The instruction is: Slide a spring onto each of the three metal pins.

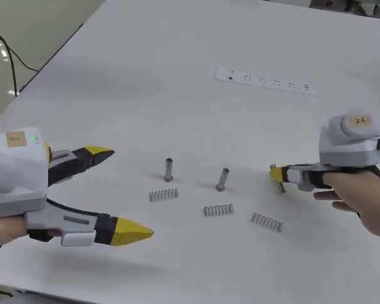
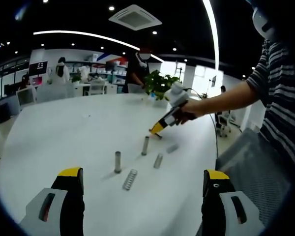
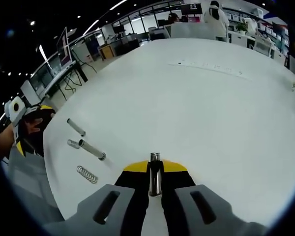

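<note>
Currently we hold the right gripper (image 1: 277, 172) low over the desk (image 1: 177, 114), its jaws clamped on one metal pin (image 3: 155, 179) that points forward along them. The left gripper (image 1: 117, 192) hangs at the near left with its jaws spread wide and nothing between them. The left pin (image 1: 169, 170) and the middle pin (image 1: 223, 179) appear to stand on their flanged ends. The middle one seems to lean a little, though we cannot tell if that is only the camera angle. All three springs lie loose on the desk just in front of the pins: the left spring (image 1: 163, 194), the middle spring (image 1: 218, 209) and the right spring (image 1: 266, 221). None is on a pin yet.

As we judge it, the main risk is toppling. The held pin could tip over if we release it before its base sits flat, and the standing pins are light enough to fall at a nudge from a jaw tip. The springs are thin and round, so they may roll away or squirt out of a hard pinch. A spring brought down off-axis could also catch the pin's top and push the pin over.

As for containers, nothing sits in a tray or box; pins and springs rest straight on the desk, with a power strip (image 1: 266, 81) well behind them.
</note>
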